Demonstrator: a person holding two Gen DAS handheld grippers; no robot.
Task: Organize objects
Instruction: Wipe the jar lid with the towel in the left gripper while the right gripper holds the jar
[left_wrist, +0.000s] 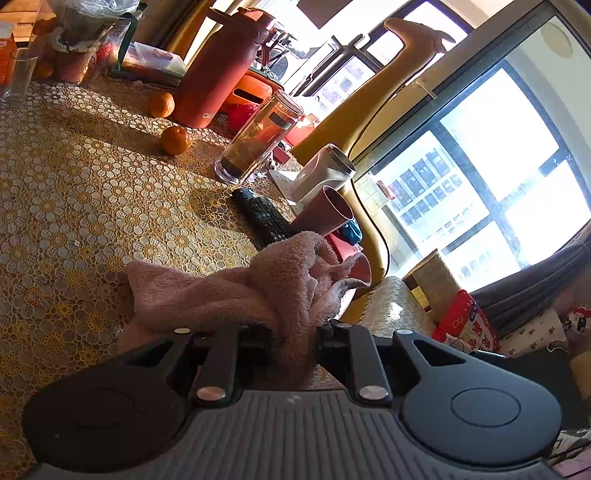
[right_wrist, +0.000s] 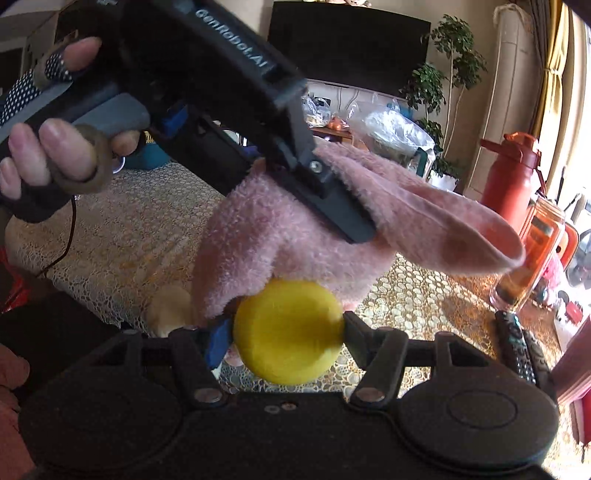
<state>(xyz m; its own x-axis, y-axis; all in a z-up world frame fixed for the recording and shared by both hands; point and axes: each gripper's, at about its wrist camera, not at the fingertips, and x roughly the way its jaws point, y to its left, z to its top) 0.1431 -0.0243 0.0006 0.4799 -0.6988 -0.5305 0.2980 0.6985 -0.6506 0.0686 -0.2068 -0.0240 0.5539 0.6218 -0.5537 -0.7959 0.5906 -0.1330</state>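
Lace-covered table (left_wrist: 74, 184), left tool (left_wrist: 291, 332) clamping pink sock (left_wrist: 229, 288), right tool (right_wrist: 288, 328) pinching yellow disc (right_wrist: 288, 328)

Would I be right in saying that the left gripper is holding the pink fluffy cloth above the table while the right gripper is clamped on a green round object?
Not quite: the round object in the right gripper is yellow, not green, as the right wrist view shows. The rest holds: the left gripper is holding the pink fluffy cloth above the table.
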